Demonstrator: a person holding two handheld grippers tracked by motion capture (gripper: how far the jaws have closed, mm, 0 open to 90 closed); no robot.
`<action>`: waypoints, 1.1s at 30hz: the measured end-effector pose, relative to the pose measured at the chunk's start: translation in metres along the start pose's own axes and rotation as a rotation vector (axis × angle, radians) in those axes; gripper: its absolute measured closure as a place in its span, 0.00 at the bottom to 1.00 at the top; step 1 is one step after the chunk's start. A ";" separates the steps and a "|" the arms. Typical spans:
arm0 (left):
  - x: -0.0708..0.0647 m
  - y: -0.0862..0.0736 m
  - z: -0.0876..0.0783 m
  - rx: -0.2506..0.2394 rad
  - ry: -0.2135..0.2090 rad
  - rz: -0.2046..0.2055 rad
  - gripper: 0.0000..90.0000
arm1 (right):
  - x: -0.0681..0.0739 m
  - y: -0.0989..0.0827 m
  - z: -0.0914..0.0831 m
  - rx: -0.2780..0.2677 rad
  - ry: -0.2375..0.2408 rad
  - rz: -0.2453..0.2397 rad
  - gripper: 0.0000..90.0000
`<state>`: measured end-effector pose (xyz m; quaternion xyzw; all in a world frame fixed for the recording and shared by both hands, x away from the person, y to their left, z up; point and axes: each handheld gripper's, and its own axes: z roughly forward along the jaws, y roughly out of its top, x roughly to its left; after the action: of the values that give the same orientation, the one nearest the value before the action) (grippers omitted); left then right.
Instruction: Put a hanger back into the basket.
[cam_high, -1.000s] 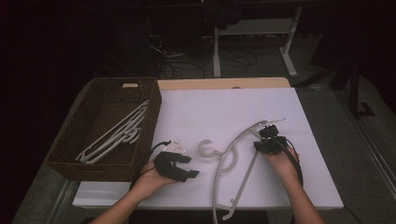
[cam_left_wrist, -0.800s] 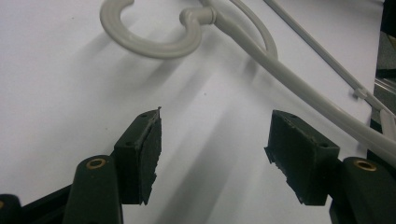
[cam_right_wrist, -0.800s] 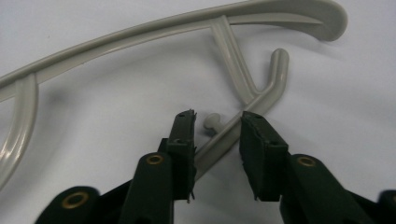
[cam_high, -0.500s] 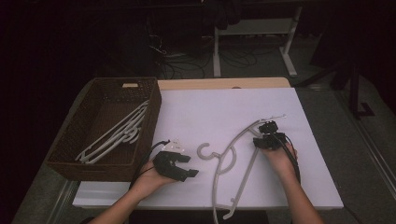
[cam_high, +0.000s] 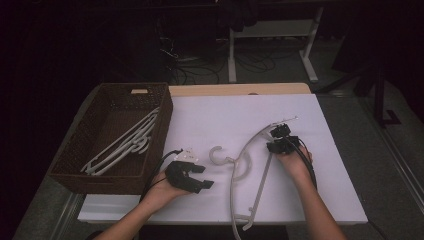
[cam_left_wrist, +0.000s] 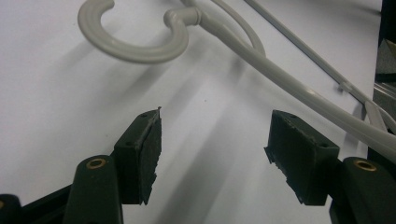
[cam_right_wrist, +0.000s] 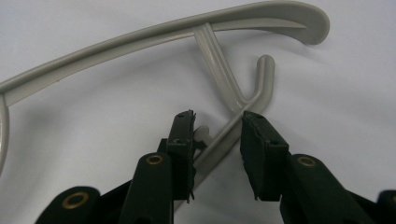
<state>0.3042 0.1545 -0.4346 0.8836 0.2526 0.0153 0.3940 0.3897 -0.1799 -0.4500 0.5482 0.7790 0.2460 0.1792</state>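
A white rectangular tabletop sheet (cam_high: 220, 120) covers most of the table; at its left edge stands a dark brown woven wicker basket (cam_high: 107, 175) with a few pale plastic hangers (cam_high: 122, 145) lying aslant inside. On the sheet, well apart from the basket, lies the piece in hand — a light grey plastic clothes hanger (cam_high: 250, 150) lying flat, its hook (cam_left_wrist: 135, 44) turned toward the basket side and its long bar running toward the near edge.

The right gripper (cam_right_wrist: 217, 126) is at the hanger's far shoulder; its jaws have just been closing and now straddle the thin bar where it meets a small upturned prong (cam_right_wrist: 264, 79). One pad appears to touch the bar, the other shows a sliver of gap, so whether the grip is firm I cannot tell. The left gripper (cam_left_wrist: 212, 149) rests low over bare sheet just short of the hook; its jaws stand apart with nothing between them.

The risks, as I judge them: the right jaws sit near the very end of a long, springy frame, so a lift from there could let the hanger swing, twist in the pads or slip out — thin, smooth plastic gives little purchase; the prong could also catch a pad and lever the bar free. If the left gripper reaches in for the hook carelessly, it may push the hanger across the slick sheet rather than seize it.
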 end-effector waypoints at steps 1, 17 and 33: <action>0.000 0.000 0.000 -0.004 -0.002 -0.002 0.39 | 0.001 0.003 0.002 0.000 0.001 -0.006 0.72; 0.004 -0.001 -0.007 -0.034 0.017 -0.026 0.39 | 0.050 0.067 0.044 -0.015 0.095 -0.199 0.75; 0.008 -0.004 -0.014 -0.061 0.039 -0.049 0.39 | 0.087 0.080 0.029 -0.087 0.243 -0.231 0.65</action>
<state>0.3066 0.1703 -0.4291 0.8641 0.2813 0.0306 0.4162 0.4377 -0.0708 -0.4283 0.4130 0.8414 0.3216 0.1345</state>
